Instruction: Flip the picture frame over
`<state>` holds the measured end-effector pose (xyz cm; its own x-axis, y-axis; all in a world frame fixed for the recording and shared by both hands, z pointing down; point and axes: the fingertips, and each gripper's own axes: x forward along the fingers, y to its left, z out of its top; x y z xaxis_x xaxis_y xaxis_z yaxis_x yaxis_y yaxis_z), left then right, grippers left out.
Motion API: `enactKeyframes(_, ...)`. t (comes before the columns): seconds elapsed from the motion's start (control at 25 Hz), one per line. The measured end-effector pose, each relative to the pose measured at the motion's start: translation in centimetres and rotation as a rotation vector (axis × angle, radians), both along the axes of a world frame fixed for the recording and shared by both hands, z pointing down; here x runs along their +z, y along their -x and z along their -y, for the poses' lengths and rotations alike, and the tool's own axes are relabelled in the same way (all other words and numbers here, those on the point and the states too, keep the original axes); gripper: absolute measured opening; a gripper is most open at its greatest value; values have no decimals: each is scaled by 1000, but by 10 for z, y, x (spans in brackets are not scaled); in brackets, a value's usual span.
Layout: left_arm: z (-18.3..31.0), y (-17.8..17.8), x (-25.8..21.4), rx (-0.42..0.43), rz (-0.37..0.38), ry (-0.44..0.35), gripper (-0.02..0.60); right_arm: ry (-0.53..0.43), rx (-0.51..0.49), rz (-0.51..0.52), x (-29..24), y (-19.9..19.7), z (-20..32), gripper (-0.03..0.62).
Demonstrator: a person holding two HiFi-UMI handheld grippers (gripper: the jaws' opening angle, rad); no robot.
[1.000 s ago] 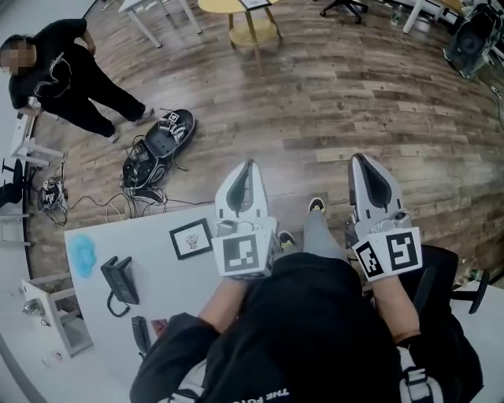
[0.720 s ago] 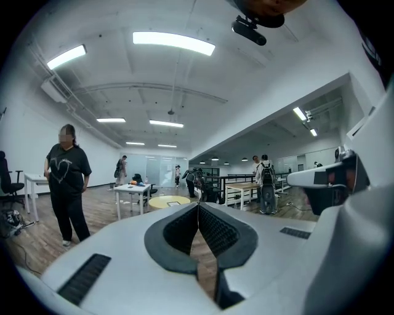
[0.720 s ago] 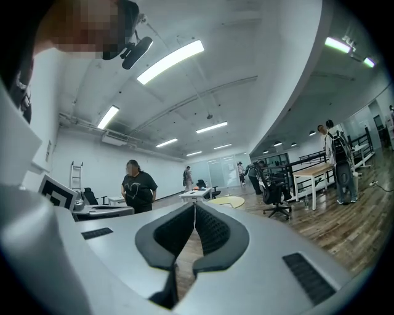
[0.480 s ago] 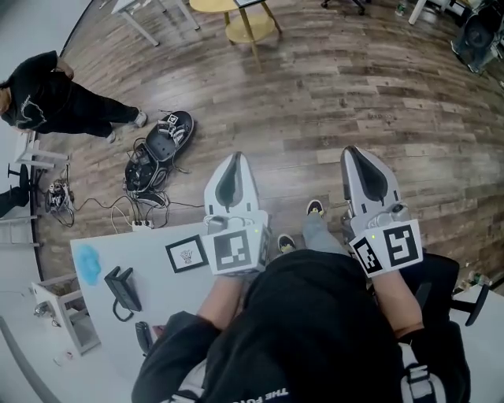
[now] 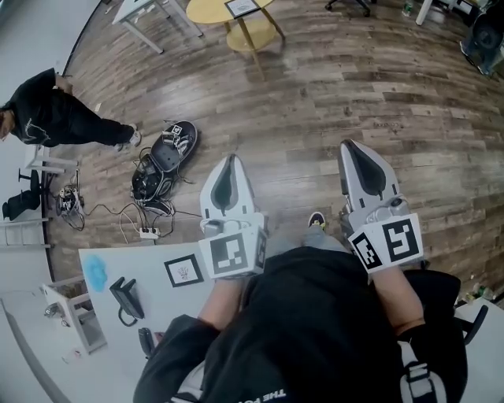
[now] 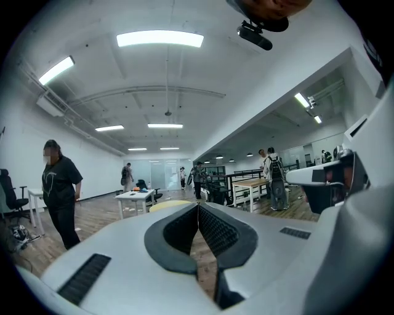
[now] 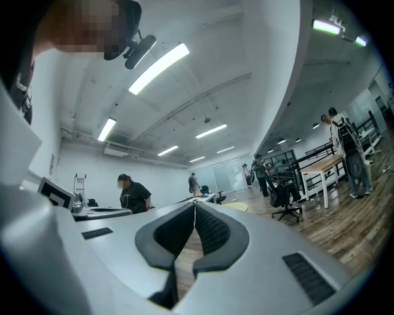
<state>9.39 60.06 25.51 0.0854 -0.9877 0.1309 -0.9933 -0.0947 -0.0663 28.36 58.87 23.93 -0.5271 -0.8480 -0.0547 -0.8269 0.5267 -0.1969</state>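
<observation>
A small black picture frame (image 5: 183, 271) with a white mat lies face up on the white table (image 5: 110, 315) at the lower left of the head view. My left gripper (image 5: 231, 160) is held level above the floor, to the right of the frame and apart from it, shut with nothing in it (image 6: 198, 208). My right gripper (image 5: 356, 146) is further right, over the wooden floor, also shut and empty (image 7: 194, 206). Neither gripper view shows the frame.
On the table lie a black desk phone (image 5: 126, 297), a blue cloth (image 5: 96, 272) and a dark handset (image 5: 146, 341). A tangle of cables and a black device (image 5: 161, 161) sits on the floor. A person (image 5: 55, 118) stands at far left. A round yellow table (image 5: 230, 16) is ahead.
The view has swung: the table and picture frame have slid down and left in the head view. Both grippers stay shut and side by side. The person at left has shifted.
</observation>
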Motion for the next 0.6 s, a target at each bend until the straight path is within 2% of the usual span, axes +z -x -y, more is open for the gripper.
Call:
enactKeyframes(0.24,29,1,0,-14,16,12,23,21,5,19,5,-5,33,20)
enactKeyframes(0.4,54,-1,3,18,4,7,23,36,4,17,10,3,55,20)
enactKeyframes(0.6,90,18,8,50,-8,-2,23,49,18,-8,15,25,89,20)
